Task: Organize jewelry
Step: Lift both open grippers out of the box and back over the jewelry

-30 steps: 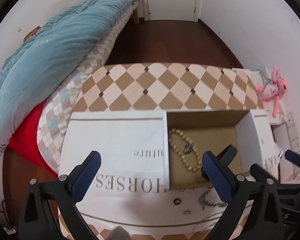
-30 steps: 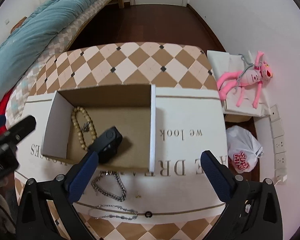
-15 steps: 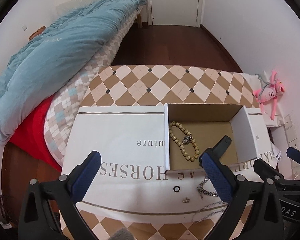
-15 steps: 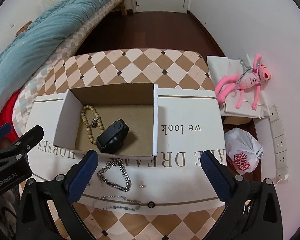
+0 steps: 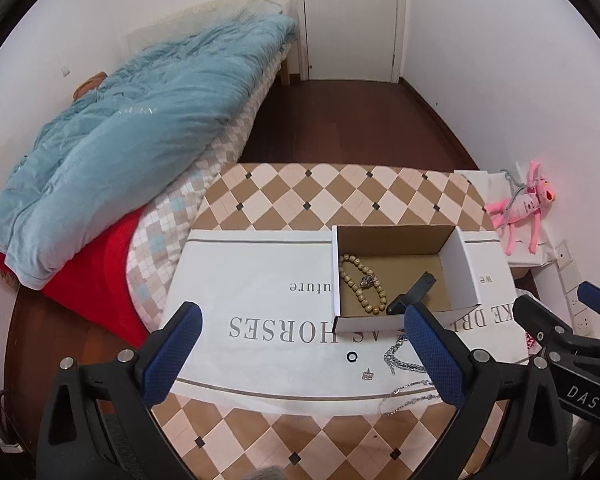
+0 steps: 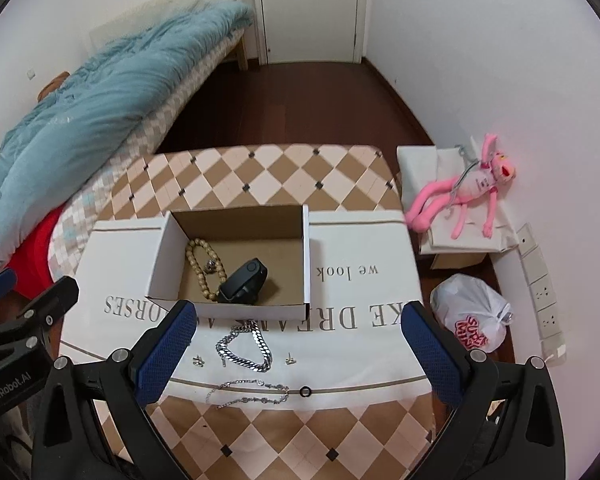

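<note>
Progress looks partial: your box (image 6: 236, 276) on the desk (image 6: 284, 168) already holds the wooden bead bracelet (image 6: 202, 268) on its left side and the black watch (image 6: 244, 282) just right of it, leaning on the beads. Left to do, by my reading, is everything lying loose on the white cloth (image 6: 360, 312) in front of the box. Going left to right in the right wrist view: a small stud (image 6: 197, 361), the heavy silver chain (image 6: 246, 346) curled in a loop just below the box's front wall, a second stud (image 6: 288, 359), and nearer you the thin silver chain (image 6: 248, 392) stretched flat with a small black ring (image 6: 305, 391) beside its right end. None of these pieces touch each other, so each can be picked singly. Your left tool (image 5: 312, 356) hangs wide open and empty above the cloth; your right tool (image 6: 300, 350) is likewise spread wide, holding nothing
</note>
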`<state>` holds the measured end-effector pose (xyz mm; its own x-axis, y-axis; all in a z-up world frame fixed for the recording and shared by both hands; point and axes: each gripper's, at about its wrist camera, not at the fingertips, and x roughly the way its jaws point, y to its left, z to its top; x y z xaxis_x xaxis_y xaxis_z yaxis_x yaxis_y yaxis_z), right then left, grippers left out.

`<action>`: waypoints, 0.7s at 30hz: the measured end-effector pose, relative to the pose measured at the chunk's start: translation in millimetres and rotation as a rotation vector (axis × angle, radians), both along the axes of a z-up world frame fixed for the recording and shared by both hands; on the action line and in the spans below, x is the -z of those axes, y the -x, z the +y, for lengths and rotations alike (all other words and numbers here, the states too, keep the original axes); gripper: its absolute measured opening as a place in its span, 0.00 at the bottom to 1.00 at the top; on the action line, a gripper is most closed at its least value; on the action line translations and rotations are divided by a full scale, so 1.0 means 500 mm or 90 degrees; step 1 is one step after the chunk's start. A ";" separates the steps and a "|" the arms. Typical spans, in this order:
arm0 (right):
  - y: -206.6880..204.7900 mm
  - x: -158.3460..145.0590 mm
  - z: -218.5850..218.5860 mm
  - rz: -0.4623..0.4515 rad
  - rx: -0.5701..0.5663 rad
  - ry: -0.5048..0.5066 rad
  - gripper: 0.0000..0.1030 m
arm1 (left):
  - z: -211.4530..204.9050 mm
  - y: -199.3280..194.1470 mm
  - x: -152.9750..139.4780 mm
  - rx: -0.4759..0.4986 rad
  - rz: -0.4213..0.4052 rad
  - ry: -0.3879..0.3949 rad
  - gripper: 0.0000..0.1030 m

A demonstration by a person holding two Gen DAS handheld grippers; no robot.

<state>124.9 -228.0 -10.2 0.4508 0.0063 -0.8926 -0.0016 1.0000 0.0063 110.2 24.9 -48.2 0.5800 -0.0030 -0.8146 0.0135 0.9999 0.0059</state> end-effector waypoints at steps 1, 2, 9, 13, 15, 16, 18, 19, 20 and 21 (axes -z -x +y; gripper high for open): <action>0.005 -0.011 0.001 -0.007 -0.001 0.001 1.00 | 0.001 0.004 -0.007 0.001 -0.004 -0.001 1.00; 0.011 -0.023 0.002 -0.014 -0.001 0.003 1.00 | 0.001 0.010 -0.015 0.002 -0.010 -0.003 1.00; 0.038 -0.065 -0.002 -0.029 0.002 -0.022 1.00 | 0.008 0.034 -0.022 -0.024 -0.019 -0.027 1.00; 0.047 -0.013 -0.021 0.019 0.014 -0.037 1.00 | 0.009 0.037 0.034 -0.036 0.006 -0.047 1.00; 0.052 0.033 -0.036 0.053 0.024 -0.048 1.00 | 0.007 0.039 0.072 -0.040 0.027 -0.054 1.00; 0.055 0.053 -0.041 0.065 0.028 -0.053 0.99 | 0.005 0.042 0.098 -0.042 0.040 -0.060 1.00; 0.067 0.113 -0.053 0.105 0.037 -0.075 0.86 | 0.003 0.047 0.135 -0.041 0.063 -0.061 1.00; 0.074 0.153 -0.060 0.135 0.045 -0.090 0.83 | 0.002 0.051 0.163 -0.040 0.083 -0.063 1.00; 0.080 0.179 -0.065 0.155 0.050 -0.106 0.80 | 0.001 0.053 0.183 -0.038 0.099 -0.060 1.00; 0.087 0.206 -0.068 0.176 0.058 -0.119 0.77 | 0.000 0.054 0.200 -0.036 0.113 -0.055 1.00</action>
<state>81.6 -262.2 -113.1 0.1990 0.1522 -0.9681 0.1152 0.9774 0.1773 83.2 24.8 -148.4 0.4252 0.0994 -0.8996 -0.0335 0.9950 0.0941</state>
